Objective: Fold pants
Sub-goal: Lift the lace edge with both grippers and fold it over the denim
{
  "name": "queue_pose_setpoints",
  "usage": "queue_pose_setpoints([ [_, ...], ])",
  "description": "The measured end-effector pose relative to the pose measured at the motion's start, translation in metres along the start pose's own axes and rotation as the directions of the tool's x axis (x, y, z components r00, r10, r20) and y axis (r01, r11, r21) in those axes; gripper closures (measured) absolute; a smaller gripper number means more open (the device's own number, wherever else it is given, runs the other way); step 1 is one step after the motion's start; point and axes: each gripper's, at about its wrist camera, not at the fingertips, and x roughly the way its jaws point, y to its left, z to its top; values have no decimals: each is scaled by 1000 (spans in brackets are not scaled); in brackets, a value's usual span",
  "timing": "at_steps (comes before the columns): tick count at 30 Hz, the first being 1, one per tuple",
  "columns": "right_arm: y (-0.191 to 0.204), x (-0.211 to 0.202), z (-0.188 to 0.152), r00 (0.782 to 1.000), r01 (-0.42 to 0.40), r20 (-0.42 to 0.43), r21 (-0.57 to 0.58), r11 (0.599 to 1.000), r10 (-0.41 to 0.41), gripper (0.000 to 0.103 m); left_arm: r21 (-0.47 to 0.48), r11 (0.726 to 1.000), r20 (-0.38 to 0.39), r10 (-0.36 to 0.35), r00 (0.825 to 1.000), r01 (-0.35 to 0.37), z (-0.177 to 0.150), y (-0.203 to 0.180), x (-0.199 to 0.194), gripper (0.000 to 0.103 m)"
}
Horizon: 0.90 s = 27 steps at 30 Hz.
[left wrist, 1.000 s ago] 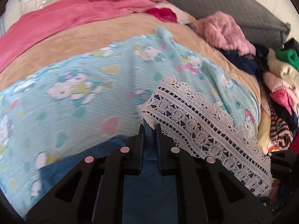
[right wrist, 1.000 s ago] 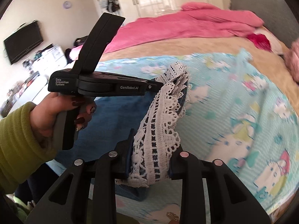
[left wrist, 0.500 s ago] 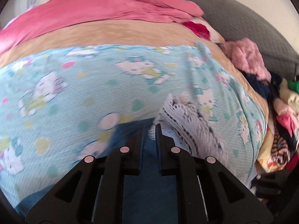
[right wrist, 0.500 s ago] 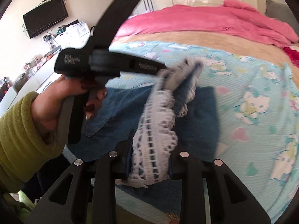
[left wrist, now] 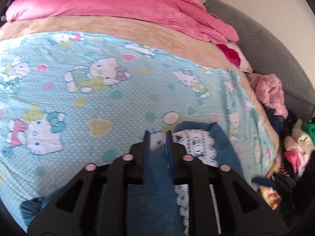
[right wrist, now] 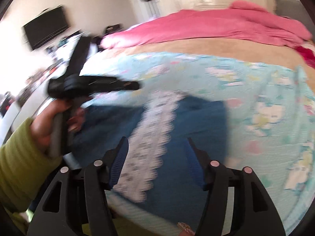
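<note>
Through my left wrist camera, my left gripper (left wrist: 156, 137) points down at the bed, and its fingers have just been easing apart. A narrow gap now stands between them, with blue denim of the pants (left wrist: 157, 177) running through it; a second ago they were pinched tight on the lace hem (left wrist: 195, 147) held up in the air. Now that hem lies flat on the denim just right of my fingers, so I judge the leg end has been carried over and laid down. I cannot tell for sure whether the pads still press the cloth, but the gap suggests they are letting go. Beyond lie the cartoon-cat sheet (left wrist: 98, 98), the pink duvet (left wrist: 118, 7) and a pile of clothes (left wrist: 291, 137) at the right edge.

Through my right wrist camera, blurred by motion, my right gripper (right wrist: 157, 149) has just been opening too. Its fingers stand wide, and the lace strip passes between them without either pad touching it; half a second ago they were clamped on that lace. The pants (right wrist: 196, 122) lie as a doubled blue patch on the sheet (right wrist: 265, 98).

Only this view shows my left hand (right wrist: 51, 123) in a green sleeve (right wrist: 21, 157) gripping the left gripper's handle, with its tip hovering near the lace's far end. Only the left view shows the clothes pile.
</note>
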Motion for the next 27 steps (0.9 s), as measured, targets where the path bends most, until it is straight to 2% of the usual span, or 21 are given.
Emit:
queue_pose_setpoints([
  [3,-36,3,10,998,67,16,62,996,-69,45,-19,998,-27,-64,998,63,-1,-9,12,78],
  [5,-61,14,24,994,107,-2,100,989,-107,45,-52,994,-51,-102,993,100,-2,-10,23,74],
  [7,-78,26,36,995,97,-4,111,989,-97,45,-102,986,-73,-139,988,131,-2,-8,36,64],
  [8,-83,34,38,994,106,-18,104,989,-105,45,-137,980,-81,-157,984,145,-2,-6,43,56],
  [9,-90,46,44,990,137,-50,103,985,-133,45,-158,976,-85,-166,982,151,-3,-4,47,53],
  [11,-101,71,52,990,110,-100,107,988,-100,45,-187,970,-98,-179,979,158,-4,-5,56,54],
  [12,-105,83,53,990,93,-120,113,989,-80,45,-177,973,-107,-166,980,145,-5,-8,59,69],
  [14,-109,102,50,982,95,-172,123,988,-73,46,-128,987,-128,-112,985,96,-8,-17,62,91],
  [15,-112,109,47,981,81,-189,136,987,-54,50,-107,991,-125,-92,988,79,-9,-21,60,94],
  [17,-108,110,43,983,8,-184,140,990,18,89,-54,997,-98,-55,994,50,-9,-30,46,95],
  [19,-102,97,41,993,-1,-114,109,994,13,91,27,1000,-47,-1,999,2,-11,-43,24,95],
  [21,-105,86,39,998,-13,-55,143,990,21,91,61,998,-19,11,1000,-10,-13,-49,14,94],
  [23,-106,85,37,999,12,-43,149,989,-6,91,70,997,-32,46,998,-43,-12,-47,21,93],
  [25,-103,95,34,995,81,-70,120,989,-73,91,59,994,-58,93,994,-89,-12,-40,36,89],
  [27,-100,99,30,989,128,-89,105,986,-119,86,36,993,-81,112,990,-109,-14,-29,47,74],
])
